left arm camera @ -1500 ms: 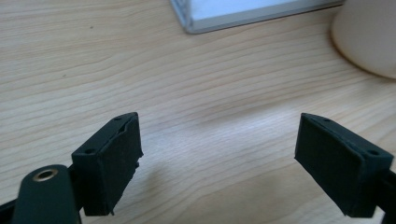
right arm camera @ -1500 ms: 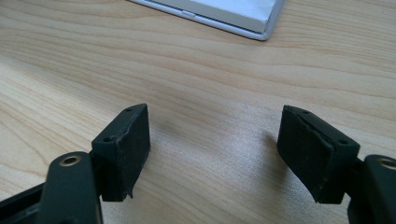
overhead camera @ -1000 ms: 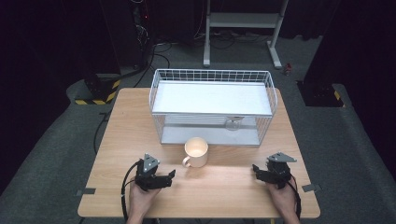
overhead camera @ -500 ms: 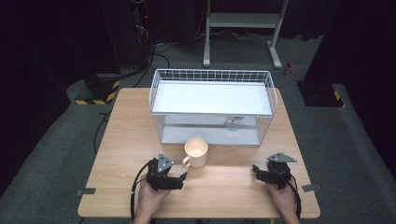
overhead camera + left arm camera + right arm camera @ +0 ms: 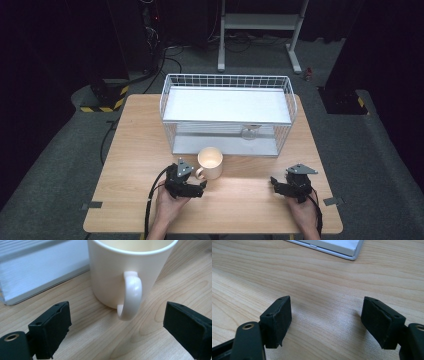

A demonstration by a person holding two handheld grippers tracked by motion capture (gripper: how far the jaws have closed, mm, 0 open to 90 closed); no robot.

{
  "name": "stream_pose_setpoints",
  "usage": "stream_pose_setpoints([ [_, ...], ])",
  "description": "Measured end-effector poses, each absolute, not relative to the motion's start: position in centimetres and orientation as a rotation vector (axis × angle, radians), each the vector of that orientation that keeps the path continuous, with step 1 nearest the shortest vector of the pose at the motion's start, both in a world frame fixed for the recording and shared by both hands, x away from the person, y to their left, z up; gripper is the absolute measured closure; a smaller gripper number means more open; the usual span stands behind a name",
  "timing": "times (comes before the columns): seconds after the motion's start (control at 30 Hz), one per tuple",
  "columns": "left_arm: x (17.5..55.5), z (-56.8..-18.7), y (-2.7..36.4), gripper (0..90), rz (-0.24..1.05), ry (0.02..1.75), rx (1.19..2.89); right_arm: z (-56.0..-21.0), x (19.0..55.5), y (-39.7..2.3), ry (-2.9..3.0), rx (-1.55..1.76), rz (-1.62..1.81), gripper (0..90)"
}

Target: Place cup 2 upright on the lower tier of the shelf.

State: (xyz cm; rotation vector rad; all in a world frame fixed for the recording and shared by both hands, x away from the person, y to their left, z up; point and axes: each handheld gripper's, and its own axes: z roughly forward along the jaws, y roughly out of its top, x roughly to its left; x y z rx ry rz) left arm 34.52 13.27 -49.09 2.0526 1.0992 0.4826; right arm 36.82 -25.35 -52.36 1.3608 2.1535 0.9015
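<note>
Left claw (image 5: 202,186) moved to mug (image 5: 210,163) handle | jaws apart | mug empty

left gripper (image 5: 200,186) — nearer the mug (image 5: 210,163)

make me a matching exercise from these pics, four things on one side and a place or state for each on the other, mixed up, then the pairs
Things:
1. mug
2. wire basket
3. left gripper
4. right gripper

Places or states:
A. open above bare wood on the near right of the table
B. stands at the far middle of the table
C. open, with the cream handle just ahead of its jaws
D. upright just in front of the white rack, handle toward the person

Pairs: 1-D, 2-B, 3-C, 4-A
</note>
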Motion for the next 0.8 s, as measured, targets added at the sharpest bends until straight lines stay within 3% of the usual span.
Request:
stream_pose_setpoints([
  [0.8,37.2,-48.5,10.9,7.8,0.474,1.063,2.017,-52.4,36.8,-25.3,2.154,1.361,0.901,24.5],
])
